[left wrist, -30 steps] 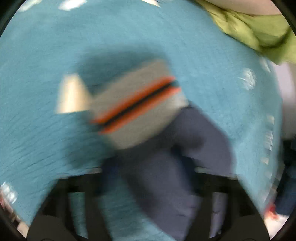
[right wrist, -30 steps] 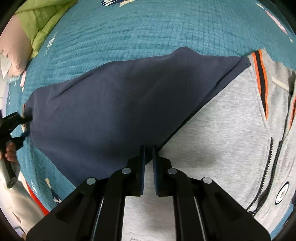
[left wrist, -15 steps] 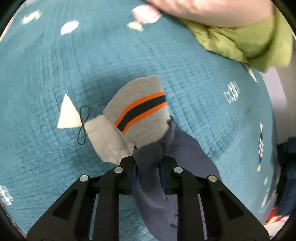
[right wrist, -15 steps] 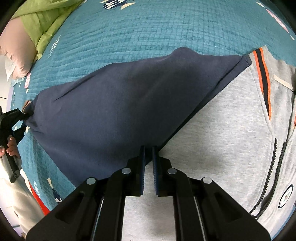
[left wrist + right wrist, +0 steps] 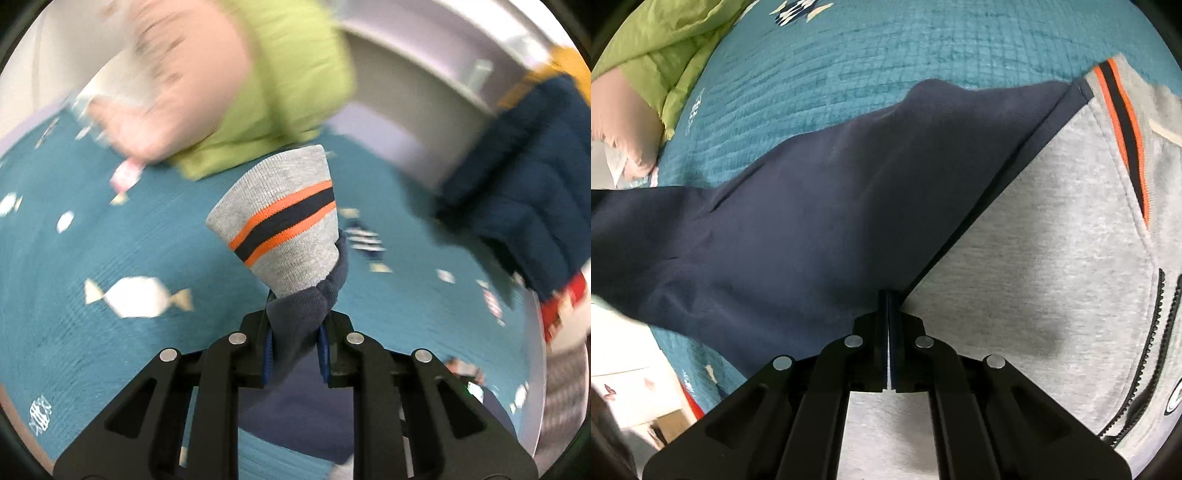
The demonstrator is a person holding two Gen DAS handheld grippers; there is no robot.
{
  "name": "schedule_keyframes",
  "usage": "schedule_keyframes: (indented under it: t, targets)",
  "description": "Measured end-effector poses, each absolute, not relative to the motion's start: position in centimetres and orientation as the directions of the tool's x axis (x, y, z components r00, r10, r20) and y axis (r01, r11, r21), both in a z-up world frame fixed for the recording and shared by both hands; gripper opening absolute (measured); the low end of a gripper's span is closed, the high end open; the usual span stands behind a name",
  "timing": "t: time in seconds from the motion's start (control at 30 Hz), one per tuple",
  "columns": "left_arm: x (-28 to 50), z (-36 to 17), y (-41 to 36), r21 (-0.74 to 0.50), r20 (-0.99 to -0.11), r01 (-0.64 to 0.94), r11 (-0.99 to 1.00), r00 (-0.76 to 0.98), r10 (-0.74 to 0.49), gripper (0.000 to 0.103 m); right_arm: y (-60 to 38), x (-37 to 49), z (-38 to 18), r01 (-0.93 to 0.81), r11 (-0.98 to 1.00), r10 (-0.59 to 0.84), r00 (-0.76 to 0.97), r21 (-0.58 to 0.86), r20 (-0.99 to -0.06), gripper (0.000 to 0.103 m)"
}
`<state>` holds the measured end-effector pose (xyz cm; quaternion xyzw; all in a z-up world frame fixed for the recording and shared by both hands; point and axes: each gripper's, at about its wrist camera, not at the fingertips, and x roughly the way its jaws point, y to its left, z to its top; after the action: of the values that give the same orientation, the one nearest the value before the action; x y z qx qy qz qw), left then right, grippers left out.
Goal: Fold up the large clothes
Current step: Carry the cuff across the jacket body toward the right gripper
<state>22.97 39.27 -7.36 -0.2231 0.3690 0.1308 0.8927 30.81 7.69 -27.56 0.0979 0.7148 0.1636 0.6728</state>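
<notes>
A grey and navy zip jacket lies on a teal bedspread (image 5: 886,48). In the right wrist view its grey body (image 5: 1052,258) fills the right side and its navy sleeve (image 5: 812,221) stretches left. My right gripper (image 5: 888,306) is shut, its tips at the seam where sleeve meets body; whether it pinches fabric is unclear. In the left wrist view my left gripper (image 5: 295,332) is shut on the navy sleeve end (image 5: 299,314), and the grey cuff (image 5: 288,229) with orange and navy stripes stands up above the fingers, lifted off the bedspread (image 5: 110,258).
A pink pillow (image 5: 173,77) and a green blanket (image 5: 273,85) lie at the head of the bed, also in the right wrist view (image 5: 657,51). A dark blue quilted item (image 5: 524,184) sits at the right. A white box (image 5: 628,369) stands beside the bed.
My left gripper has lifted and tilted up with the sleeve cuff, so the pillow and wall now show. The sleeve is pulled further left and taut. The right gripper has stayed in place.
</notes>
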Motion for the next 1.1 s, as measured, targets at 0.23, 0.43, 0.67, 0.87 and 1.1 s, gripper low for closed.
schedule_keyframes:
  t: [0.23, 0.43, 0.67, 0.87, 1.1]
  targets:
    - [20.3, -1.4, 26.6, -0.308, -0.643, -0.145, 0.94, 0.76, -0.093, 0.018, 4.7, 30.0, -25.1, -0.03, 0.888, 0.457, -0.036, 0.458, -0.889, 0.002]
    - [18.3, -2.0, 17.1, -0.268, -0.663, 0.032, 0.963, 0.719, -0.209, 0.019, -4.7, 27.0, -17.4, 0.001, 0.815, 0.573, 0.146, 0.579, -0.807, 0.007]
    - [14.8, -6.9, 7.6, -0.148, -0.736, 0.164, 0.975, 0.641, -0.219, 0.019, -14.2, 22.2, -12.2, 0.108, 0.772, 0.591, 0.243, 0.627, -0.769, 0.08]
    - [11.8, -10.5, 3.1, -0.026, -0.77, 0.239, 0.971, 0.614, -0.172, 0.018, -15.7, 20.7, -13.4, 0.236, 0.741, 0.627, 0.091, 0.629, -0.773, 0.081]
    - [10.6, -13.2, 1.9, 0.039, -0.805, 0.292, 0.956, 0.575, -0.143, 0.018, -17.5, 18.7, -12.2, 0.327, 0.669, 0.689, 0.064, 0.668, -0.722, 0.081]
